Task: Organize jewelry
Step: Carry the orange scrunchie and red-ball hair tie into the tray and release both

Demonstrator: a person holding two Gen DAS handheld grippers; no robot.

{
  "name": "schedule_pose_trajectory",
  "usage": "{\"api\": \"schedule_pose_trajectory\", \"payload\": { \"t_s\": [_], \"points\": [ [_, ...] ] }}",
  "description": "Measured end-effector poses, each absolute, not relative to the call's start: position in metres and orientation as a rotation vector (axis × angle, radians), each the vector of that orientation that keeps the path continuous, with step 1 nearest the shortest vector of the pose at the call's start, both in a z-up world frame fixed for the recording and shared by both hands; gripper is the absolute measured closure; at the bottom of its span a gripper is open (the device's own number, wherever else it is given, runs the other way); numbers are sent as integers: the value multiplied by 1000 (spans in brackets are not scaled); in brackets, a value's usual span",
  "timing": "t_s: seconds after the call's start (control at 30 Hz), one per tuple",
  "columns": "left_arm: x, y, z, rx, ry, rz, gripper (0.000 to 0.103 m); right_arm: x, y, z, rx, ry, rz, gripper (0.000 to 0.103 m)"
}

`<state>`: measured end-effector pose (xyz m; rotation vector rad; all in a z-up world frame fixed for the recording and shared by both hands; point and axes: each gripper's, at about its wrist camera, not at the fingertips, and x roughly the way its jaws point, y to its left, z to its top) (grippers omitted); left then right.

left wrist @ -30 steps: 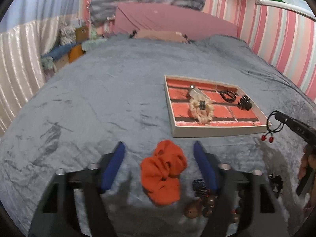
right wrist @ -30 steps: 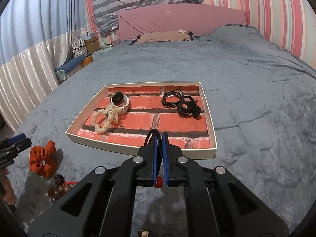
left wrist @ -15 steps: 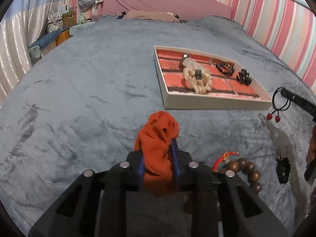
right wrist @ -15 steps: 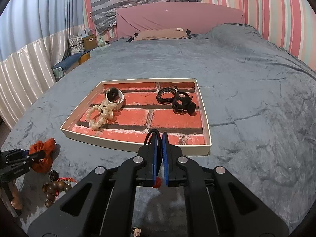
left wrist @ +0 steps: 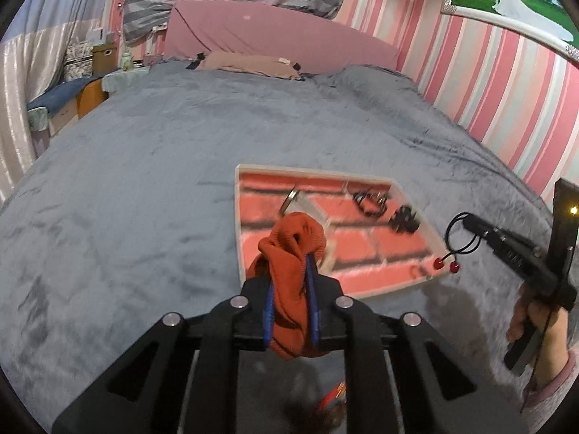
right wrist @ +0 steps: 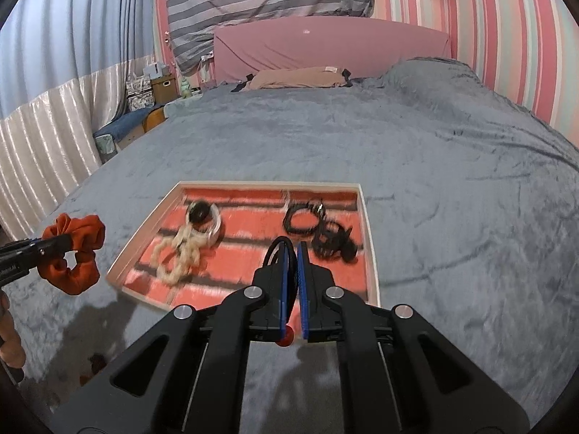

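I see the orange scrunchie [left wrist: 294,253] bunched and lifted off the bed, just off the tray's [right wrist: 372,253] left edge. My black hair tie with red beads [left wrist: 454,244] dangles over the tray's near right corner. A cream scrunchie [right wrist: 179,253] and black ties [right wrist: 307,218] lie inside.

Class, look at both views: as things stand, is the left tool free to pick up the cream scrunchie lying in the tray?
Probably not yet. The left tool is shut on the orange scrunchie, so it has no free grip. The cream scrunchie lies uncovered in the tray, so nothing else blocks it.
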<state>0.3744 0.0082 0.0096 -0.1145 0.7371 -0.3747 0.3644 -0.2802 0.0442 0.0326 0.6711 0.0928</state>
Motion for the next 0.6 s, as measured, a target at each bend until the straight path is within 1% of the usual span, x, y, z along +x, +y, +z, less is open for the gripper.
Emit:
{"api": "schedule_pose_trajectory", "payload": {
  "t_s": [0.13, 0.27, 0.43, 0.6],
  "points": [
    [407, -11, 10, -107, 752, -381, 88, 391, -286, 50, 47, 661, 84, 97],
    [440, -26, -4, -93, 779, -372, 88, 419, -289, 48, 47, 665, 84, 97],
    [472, -36, -30, -63, 820, -346, 88, 446, -288, 26, 44, 699, 87, 97],
    [492, -37, -62, -25, 858, -298, 88, 464, -292, -9, 51, 775, 70, 97]
  ]
}}
